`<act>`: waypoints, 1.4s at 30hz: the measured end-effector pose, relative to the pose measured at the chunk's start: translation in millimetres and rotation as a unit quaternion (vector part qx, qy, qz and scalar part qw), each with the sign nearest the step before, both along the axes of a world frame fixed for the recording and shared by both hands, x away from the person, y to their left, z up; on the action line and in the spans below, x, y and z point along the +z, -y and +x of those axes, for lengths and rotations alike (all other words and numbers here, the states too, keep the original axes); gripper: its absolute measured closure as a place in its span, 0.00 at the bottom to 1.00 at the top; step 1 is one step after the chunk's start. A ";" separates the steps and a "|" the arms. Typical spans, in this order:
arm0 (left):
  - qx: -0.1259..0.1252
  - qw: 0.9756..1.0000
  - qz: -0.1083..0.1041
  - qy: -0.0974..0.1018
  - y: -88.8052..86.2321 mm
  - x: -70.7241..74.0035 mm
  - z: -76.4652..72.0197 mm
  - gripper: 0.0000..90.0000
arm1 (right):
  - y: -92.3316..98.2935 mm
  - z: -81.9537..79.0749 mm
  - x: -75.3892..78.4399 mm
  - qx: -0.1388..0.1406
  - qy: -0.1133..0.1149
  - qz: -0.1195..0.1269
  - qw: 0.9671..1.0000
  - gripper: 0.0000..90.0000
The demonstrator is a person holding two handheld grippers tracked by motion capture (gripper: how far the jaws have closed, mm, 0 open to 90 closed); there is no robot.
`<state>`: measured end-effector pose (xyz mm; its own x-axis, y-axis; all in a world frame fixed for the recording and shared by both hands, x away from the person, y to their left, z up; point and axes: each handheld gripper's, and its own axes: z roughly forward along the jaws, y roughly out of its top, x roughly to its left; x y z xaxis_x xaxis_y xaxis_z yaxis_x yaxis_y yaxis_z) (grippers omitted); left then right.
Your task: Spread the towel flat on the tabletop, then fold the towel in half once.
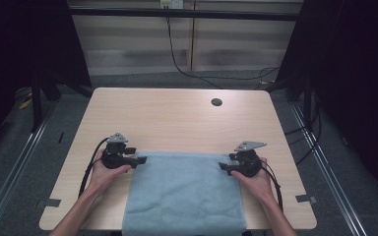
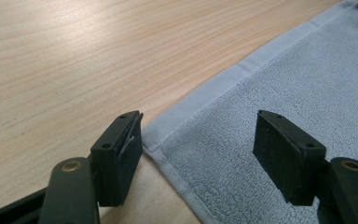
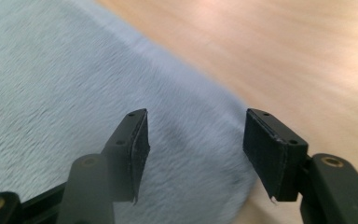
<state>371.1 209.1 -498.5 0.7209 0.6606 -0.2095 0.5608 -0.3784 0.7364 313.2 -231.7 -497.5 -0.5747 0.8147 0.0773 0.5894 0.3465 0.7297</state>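
Towel (image 1: 184, 194), pale blue, lies flat on the near half of the wooden bench (image 1: 177, 115), overhanging its near edge. Left gripper (image 1: 139, 160) and right gripper (image 1: 225, 166) sit at its far corners, jaws wide, gripping nothing.

The towel (image 1: 184, 191) is soft, pale blue terry cloth, its pile matt and fuzzy, edged by a flatter woven hem (image 2: 223, 84) (smoother than the loops beside it). Around the towel, the table (image 1: 177, 113) shows light wood-grain laminate, smooth with a faint sheen. Over the towel's corners, both grippers' jaws look like matt black plastic.
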 end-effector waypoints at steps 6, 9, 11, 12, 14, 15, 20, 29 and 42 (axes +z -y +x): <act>-0.009 1.000 0.016 0.007 4.9 -1.7 -1.7 0.38 | -0.6 5.8 -5.4 -0.004 -0.003 -0.020 1.000 0.47; -0.011 1.000 0.015 0.014 6.0 -1.6 -2.3 0.37 | -4.5 3.3 -5.9 0.002 0.005 -0.043 0.999 0.50; -0.011 1.000 0.017 0.017 6.4 -2.8 -1.9 0.36 | -5.0 3.6 -5.2 0.003 0.000 -0.041 0.999 0.58; -0.008 1.000 0.014 0.018 6.6 -3.8 -1.4 0.36 | -5.3 3.1 -4.7 0.010 0.002 -0.041 0.999 0.65; -0.010 1.000 0.009 0.012 6.3 -6.3 0.6 0.34 | -6.7 1.5 -4.2 0.014 0.003 -0.040 0.999 0.76; -0.006 1.000 0.014 0.015 6.7 -7.4 1.3 0.34 | -7.7 1.0 -3.9 0.014 0.002 -0.041 0.999 0.78; -0.016 0.999 0.024 0.033 13.1 -10.5 0.0 0.33 | -7.5 1.0 -4.1 0.015 0.002 -0.036 0.999 0.90; -0.057 0.997 0.032 0.049 23.3 -9.8 -7.8 0.68 | -5.3 0.0 -5.4 0.008 0.000 -0.023 1.000 0.90; -0.056 0.998 -0.032 0.000 15.2 -6.0 -5.9 0.93 | 1.1 4.3 -4.4 0.017 -0.023 0.035 0.999 0.95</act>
